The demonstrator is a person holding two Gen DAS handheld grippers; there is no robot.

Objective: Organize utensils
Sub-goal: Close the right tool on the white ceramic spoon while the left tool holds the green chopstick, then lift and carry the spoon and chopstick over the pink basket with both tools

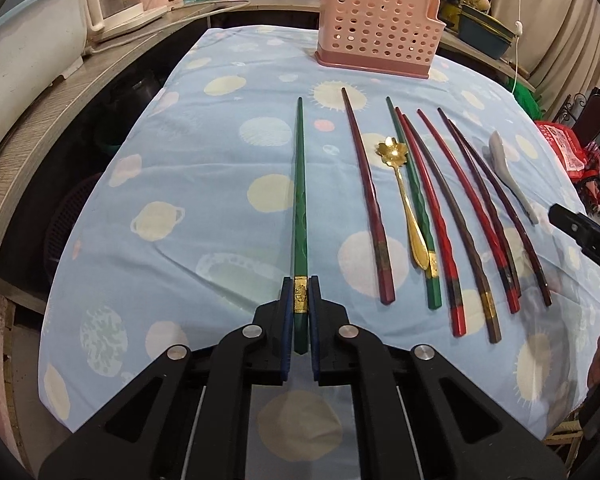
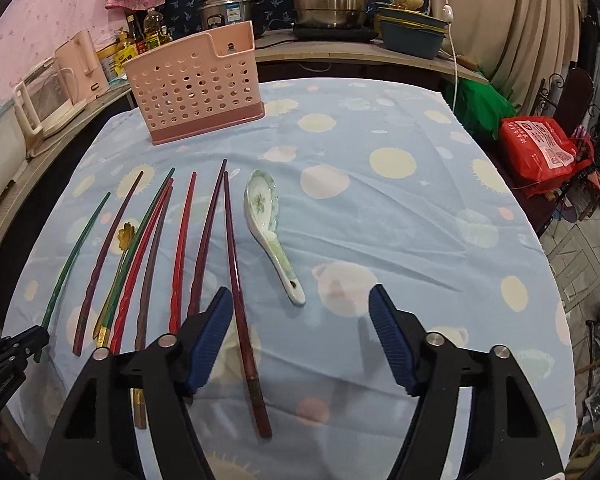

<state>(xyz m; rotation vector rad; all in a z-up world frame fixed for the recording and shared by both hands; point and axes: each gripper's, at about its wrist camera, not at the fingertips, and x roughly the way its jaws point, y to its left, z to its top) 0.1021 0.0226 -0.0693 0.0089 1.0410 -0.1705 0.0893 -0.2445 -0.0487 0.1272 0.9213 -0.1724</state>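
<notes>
On the desk's blue planet cloth (image 1: 180,184) | left hand-held gripper (image 1: 301,292) pinching green chopstick (image 1: 299,200) by its gold-banded thick end, tip aimed at pink basket (image 1: 376,28) | right hand-held gripper (image 2: 300,312) spread wide, holding nothing

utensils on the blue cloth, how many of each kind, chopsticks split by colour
green chopsticks: 2
bright red chopsticks: 2
dark maroon or purple chopsticks: 3
brown chopstick: 1
gold flower spoon: 1
white ceramic spoon: 1
total: 10 utensils, none in the pink holder as far as shows
</notes>
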